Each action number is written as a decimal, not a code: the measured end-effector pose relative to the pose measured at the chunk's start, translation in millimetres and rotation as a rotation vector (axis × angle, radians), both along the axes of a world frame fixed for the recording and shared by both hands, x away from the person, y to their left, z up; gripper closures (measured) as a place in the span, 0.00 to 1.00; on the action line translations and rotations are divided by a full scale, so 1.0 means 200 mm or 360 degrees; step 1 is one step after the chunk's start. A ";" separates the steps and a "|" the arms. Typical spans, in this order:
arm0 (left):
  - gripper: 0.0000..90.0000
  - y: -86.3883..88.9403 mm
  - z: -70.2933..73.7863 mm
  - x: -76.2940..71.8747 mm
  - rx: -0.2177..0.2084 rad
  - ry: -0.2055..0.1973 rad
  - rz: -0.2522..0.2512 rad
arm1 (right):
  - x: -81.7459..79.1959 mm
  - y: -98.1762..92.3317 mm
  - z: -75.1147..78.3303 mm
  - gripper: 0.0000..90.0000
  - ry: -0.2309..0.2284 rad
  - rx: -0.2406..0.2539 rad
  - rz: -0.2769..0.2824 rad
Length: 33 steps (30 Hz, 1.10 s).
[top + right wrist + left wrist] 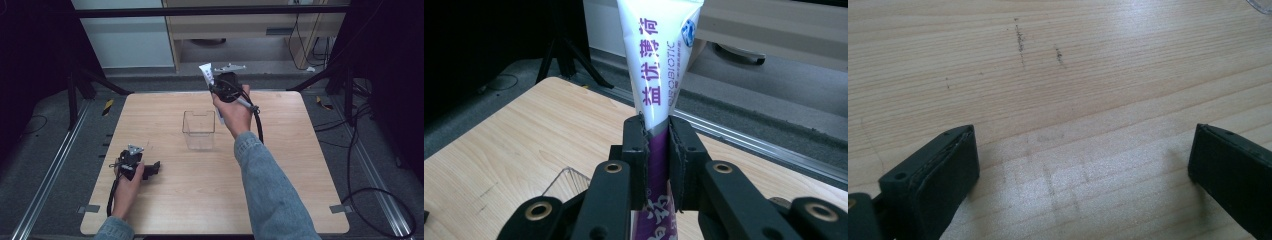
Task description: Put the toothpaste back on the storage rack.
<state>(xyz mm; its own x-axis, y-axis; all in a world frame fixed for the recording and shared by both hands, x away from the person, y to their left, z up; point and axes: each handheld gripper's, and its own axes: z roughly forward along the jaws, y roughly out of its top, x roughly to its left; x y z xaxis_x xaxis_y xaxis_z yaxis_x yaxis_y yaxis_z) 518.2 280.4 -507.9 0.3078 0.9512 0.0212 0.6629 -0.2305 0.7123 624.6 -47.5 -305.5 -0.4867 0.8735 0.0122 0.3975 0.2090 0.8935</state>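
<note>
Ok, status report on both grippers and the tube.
Right gripper shut on toothpaste tube, held above table. Left gripper open, empty, low over table. Clear container unobstructed.

White-purple toothpaste tube, upright, clamped.

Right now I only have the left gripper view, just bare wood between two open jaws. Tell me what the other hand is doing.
Observer: The right tool is shut on a white and purple tube, held up off the table.
Operator: Give me the grip point.
Observer: The pads clamp the purple part; the white end sticks out past them.
Operator: Say where it could go.
Observer: A clear box stands open near the table's middle, just left of the right hand in the high view.
Operator: Place my tool.
Observer: The left tool rests low at the near left, apart from the box.
</note>
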 end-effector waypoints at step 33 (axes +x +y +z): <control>0.00 0.00 0.00 0.00 0.0000 0.0002 -0.0001 | 0.07 0.20 -0.03 0.88 -0.0077 0.0042 0.0072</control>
